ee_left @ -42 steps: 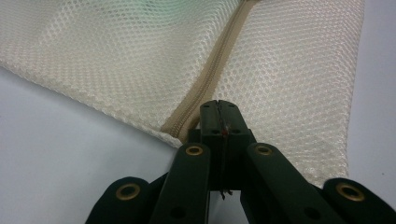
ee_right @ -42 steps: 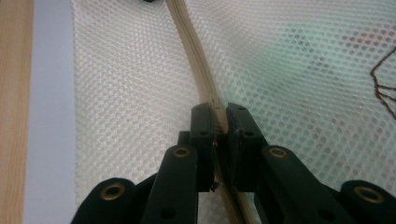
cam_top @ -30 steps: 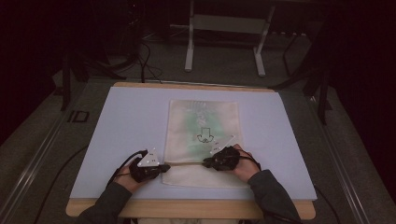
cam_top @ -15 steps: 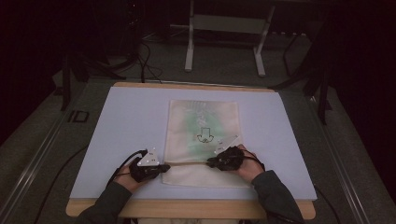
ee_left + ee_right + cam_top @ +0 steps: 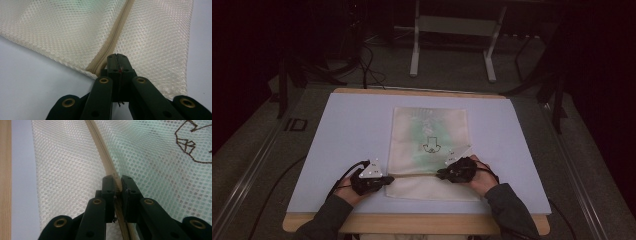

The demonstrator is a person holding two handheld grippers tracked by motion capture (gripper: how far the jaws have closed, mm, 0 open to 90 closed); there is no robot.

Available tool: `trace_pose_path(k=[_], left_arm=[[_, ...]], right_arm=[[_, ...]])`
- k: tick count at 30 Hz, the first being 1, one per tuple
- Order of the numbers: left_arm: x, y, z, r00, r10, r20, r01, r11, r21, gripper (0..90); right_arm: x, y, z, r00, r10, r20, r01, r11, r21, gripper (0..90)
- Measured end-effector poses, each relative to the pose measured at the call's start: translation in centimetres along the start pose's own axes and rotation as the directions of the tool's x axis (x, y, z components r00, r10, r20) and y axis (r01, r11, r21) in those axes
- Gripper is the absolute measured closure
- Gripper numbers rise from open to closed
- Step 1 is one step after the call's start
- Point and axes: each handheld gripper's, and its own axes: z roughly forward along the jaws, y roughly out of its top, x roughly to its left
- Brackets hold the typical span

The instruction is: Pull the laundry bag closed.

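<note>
Both tongs unmoved on zipper (image 5: 414, 175)

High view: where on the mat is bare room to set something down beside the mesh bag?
Bare blue mat lies left of the mesh bag and right of it, plus a strip behind it. The near edge is crowded: left claw and right claw grip the zipper.

High view dim and soft, surroundings nearly black, the table (image 5: 342, 130) palely lit; both gripper views bright and even, mesh sharp, nearest jaw parts slightly blurred.
</note>
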Motion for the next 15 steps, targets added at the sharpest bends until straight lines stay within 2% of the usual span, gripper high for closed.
trace_pose_path(k=[15], left_arm=[[0.04,0.0,0.01,1.0,-0.002,0.004,0.002,1.0,-0.001,89.5]], right_arm=[[-0.31,-0.94,-0.84,0.9999,0.016,0.004,-0.016,1.0,0.0,82.2]])
